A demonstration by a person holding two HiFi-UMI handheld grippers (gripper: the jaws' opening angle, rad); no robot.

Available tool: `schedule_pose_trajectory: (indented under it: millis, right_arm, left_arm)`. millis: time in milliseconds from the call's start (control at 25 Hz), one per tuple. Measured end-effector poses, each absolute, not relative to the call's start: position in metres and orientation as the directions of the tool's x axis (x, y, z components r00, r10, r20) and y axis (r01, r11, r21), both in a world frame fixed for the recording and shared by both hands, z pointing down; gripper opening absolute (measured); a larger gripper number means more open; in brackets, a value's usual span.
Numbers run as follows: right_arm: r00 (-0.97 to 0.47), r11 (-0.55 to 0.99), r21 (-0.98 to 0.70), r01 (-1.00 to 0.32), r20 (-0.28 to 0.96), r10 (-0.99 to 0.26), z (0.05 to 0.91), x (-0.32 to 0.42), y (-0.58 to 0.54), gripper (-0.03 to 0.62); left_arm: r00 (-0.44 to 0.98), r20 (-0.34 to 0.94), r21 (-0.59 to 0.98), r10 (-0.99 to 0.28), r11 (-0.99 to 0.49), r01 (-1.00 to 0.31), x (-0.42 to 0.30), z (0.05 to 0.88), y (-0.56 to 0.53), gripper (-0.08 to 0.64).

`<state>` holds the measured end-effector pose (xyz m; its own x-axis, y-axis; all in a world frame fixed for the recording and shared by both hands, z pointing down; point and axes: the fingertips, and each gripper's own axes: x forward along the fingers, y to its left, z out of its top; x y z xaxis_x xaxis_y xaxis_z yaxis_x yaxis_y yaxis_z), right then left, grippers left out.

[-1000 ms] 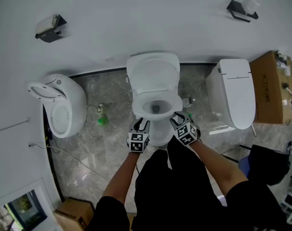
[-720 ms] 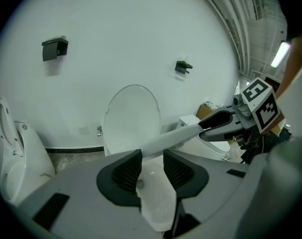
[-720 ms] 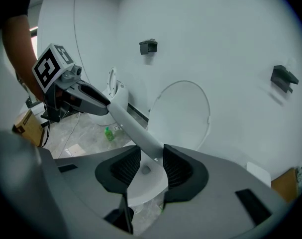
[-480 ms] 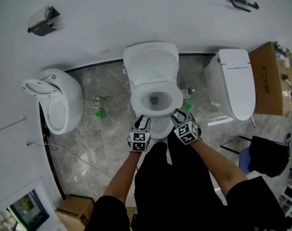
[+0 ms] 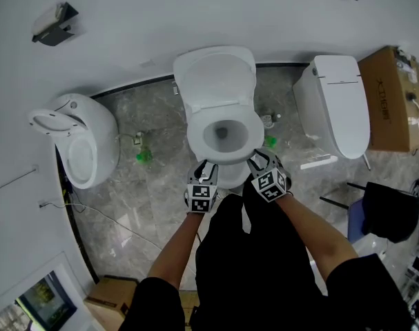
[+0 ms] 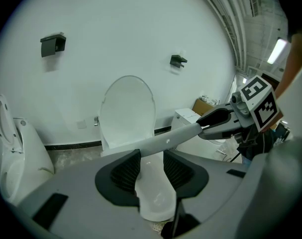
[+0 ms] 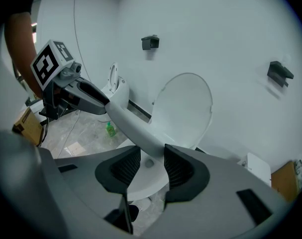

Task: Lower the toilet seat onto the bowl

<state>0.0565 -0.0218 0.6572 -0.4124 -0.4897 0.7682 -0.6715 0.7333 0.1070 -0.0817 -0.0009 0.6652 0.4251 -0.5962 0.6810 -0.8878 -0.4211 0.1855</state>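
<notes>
A white toilet stands against the wall with its lid point(image 5: 215, 78) upright. The toilet seat point(image 5: 195, 143) lies low over the bowl point(image 5: 228, 179); I cannot tell whether it rests on the rim. My left gripper point(image 5: 208, 169) is shut on the seat's front left. My right gripper point(image 5: 257, 161) is shut on its front right. In the left gripper view the shaded seat edge point(image 6: 175, 138) runs from my jaws point(image 6: 151, 166) to the right gripper point(image 6: 218, 123). The right gripper view shows the same edge point(image 7: 131, 128) filling its jaws point(image 7: 151, 166) and reaching the left gripper point(image 7: 93, 101).
A second toilet point(image 5: 81, 140) with its lid raised stands to the left, and a closed one point(image 5: 337, 112) to the right. A cardboard box point(image 5: 392, 98) sits far right. A green bottle point(image 5: 143, 156) is on the marble floor, a dark stool point(image 5: 385, 209) at right.
The head view has shifted, so the toilet sits a little higher in the picture. Both grippers keep the same hold at the seat's front edge.
</notes>
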Motion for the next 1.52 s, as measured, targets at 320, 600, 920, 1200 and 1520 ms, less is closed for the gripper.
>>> schedule_pose_trajectory:
  millis: [320, 600, 920, 1200, 1520]
  right_arm:
    - [-0.425, 0.758, 0.082, -0.647, 0.787, -0.448, 0.676, 0.064, 0.005, 0.156]
    - [-0.457, 0.787, 0.058, -0.614, 0.787, -0.415, 0.689, 0.064, 0.012, 0.179]
    - [-0.485, 0.811, 0.061, -0.582, 0.775, -0.407, 0.706, 0.067, 0.027, 0.192]
    - [-0.497, 0.819, 0.068, -0.57, 0.765, -0.409, 0.715, 0.068, 0.042, 0.194]
    - [-0.499, 0.83, 0.042, -0.556, 0.782, -0.374, 0.73, 0.068, 0.054, 0.198]
  left_arm:
    - [0.426, 0.716, 0.19, -0.553, -0.433, -0.881, -0.074, 0.683, 0.026, 0.144]
    - [0.373, 0.737, 0.161, -0.563, -0.39, -0.907, -0.075, 0.696, 0.035, 0.143]
    - [0.341, 0.717, 0.186, -0.609, -0.304, -0.934, -0.074, 0.717, 0.052, 0.143]
    - [0.315, 0.69, 0.212, -0.651, -0.235, -0.949, -0.072, 0.731, 0.065, 0.143]
    - [0.315, 0.709, 0.198, -0.631, -0.252, -0.947, -0.072, 0.747, 0.077, 0.143]
